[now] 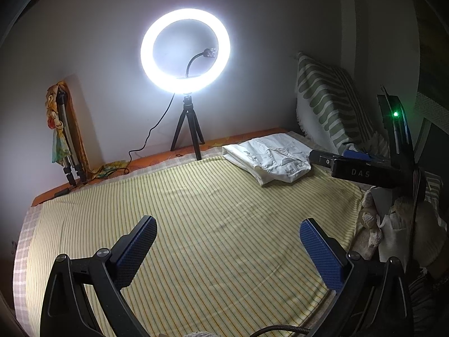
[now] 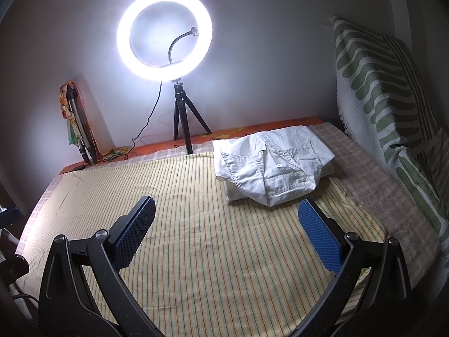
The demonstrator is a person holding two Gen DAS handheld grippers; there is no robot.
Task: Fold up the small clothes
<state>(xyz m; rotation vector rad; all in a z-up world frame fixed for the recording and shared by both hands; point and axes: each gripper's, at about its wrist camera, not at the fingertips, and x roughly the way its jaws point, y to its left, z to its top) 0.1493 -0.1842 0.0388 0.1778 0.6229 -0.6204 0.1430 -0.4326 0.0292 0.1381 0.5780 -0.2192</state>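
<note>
A folded white garment (image 1: 270, 157) (image 2: 272, 165) lies at the far right of the yellow striped cloth (image 1: 196, 210) (image 2: 210, 238), on top of another folded white piece. My left gripper (image 1: 228, 226) hovers open over the bare middle of the cloth, well short of the garment. My right gripper (image 2: 227, 210) is open too, its right fingertip just in front of the garment's near edge. In the left wrist view the right gripper's black body (image 1: 362, 171) shows beside the garment. Nothing is between either pair of blue pads.
A lit ring light on a small black tripod (image 1: 186, 129) (image 2: 183, 118) stands at the far edge by the wall, its cable trailing left. A green-striped cushion (image 1: 328, 101) (image 2: 387, 92) leans at the right. A folded tripod (image 1: 67, 140) leans in the left corner.
</note>
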